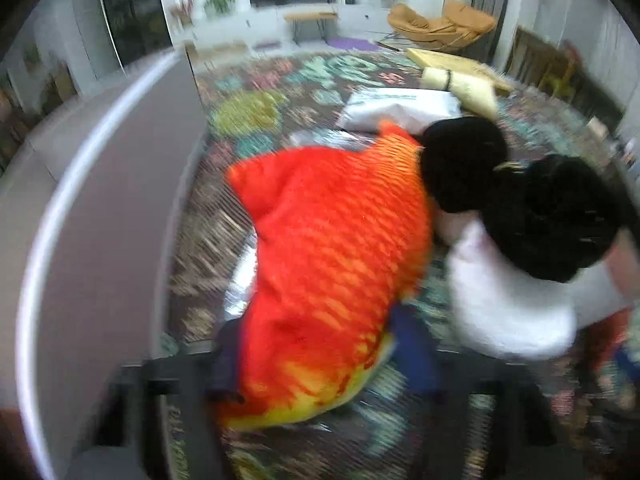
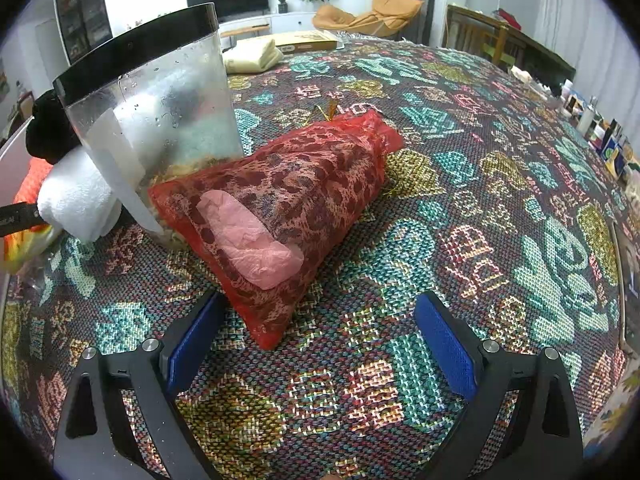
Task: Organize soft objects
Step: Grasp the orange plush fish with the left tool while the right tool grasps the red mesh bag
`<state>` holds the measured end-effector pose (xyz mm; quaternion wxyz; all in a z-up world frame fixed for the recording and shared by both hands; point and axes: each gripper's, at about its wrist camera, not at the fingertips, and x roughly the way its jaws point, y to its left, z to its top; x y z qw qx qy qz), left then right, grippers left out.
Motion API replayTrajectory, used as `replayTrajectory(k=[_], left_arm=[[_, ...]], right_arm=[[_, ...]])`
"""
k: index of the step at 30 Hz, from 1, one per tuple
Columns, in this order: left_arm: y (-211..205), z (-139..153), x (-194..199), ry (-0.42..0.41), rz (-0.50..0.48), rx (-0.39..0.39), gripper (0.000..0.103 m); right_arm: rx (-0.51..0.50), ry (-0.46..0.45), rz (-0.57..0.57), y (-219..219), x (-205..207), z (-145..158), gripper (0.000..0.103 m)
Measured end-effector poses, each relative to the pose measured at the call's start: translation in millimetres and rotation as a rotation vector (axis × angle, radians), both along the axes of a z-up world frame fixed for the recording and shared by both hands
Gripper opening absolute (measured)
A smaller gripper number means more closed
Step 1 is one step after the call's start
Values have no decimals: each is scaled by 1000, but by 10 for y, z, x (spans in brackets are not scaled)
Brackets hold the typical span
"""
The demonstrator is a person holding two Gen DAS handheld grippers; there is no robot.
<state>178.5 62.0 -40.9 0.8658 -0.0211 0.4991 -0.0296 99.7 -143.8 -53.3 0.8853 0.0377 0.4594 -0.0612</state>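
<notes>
a: on the woven patterned tabletop (image 2: 460,184), right view only: red mesh bag (image 2: 280,216) leaning on a clear plastic bin (image 2: 160,112). right tongs (image 2: 316,344) spread, just short of the bag.

b: left view is blurred. left tongs (image 1: 316,344) pinching the orange fish plush (image 1: 332,248); black-and-white plush (image 1: 516,256) touching its right side.

a: fuzzy pile on both plushes, bag coarse net.
</notes>
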Motion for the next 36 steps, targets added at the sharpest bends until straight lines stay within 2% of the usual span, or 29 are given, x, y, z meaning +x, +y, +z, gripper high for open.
replayTrajectory(k=[2, 4, 8, 10, 12, 13, 17, 20, 23, 24, 26, 29, 31, 32, 33, 34, 35, 36], left_arm=[[4, 66, -137, 3, 15, -11, 39], [2, 139, -371, 25, 36, -24, 39], [35, 228, -955, 71, 31, -108, 40], [33, 237, -1253, 71, 18, -130, 49], [-3, 156, -1479, 94, -8, -122, 70], [-37, 92, -1554, 111, -32, -104, 73], [-141, -33, -1631, 113, -72, 10, 75], [-144, -23, -1559, 104, -59, -12, 75], [-158, -27, -1457, 95, -47, 11, 81], [-178, -46, -1426, 97, -49, 29, 82], [-196, -80, -1359, 99, -62, 43, 82], [-254, -103, -1352, 102, -76, 64, 82], [-284, -112, -1341, 103, -85, 77, 82], [-284, -114, -1332, 103, -88, 75, 81], [-275, -115, -1332, 105, -90, 66, 75], [-250, -112, -1334, 104, -94, 31, 64], [-217, -104, -1322, 105, -99, -19, 45], [-187, -69, -1335, 98, -89, -42, 38]], right_arm=[[0, 0, 0, -3, -4, 0, 98], [0, 0, 0, -1, -2, 0, 98], [0, 0, 0, -3, -4, 0, 98], [0, 0, 0, -3, -3, 0, 98], [0, 0, 0, -1, -3, -1, 98], [0, 0, 0, -1, -4, -2, 98], [0, 0, 0, 4, -2, -5, 98], [36, -9, 1, -32, -15, 18, 97], [269, -117, -24, -326, -130, 180, 96], [311, -156, -60, -442, -165, 246, 96], [341, -173, -113, -619, -104, 342, 96], [398, -102, -92, -747, 264, 372, 96], [421, 27, -34, -719, 585, 251, 94], [442, 115, 8, -675, 727, 128, 90], [411, 123, 26, -651, 768, 119, 62], [353, 127, 58, -611, 805, 166, 24], [353, 151, 67, -618, 831, 173, 18], [374, 139, 39, -703, 816, 229, 18]])
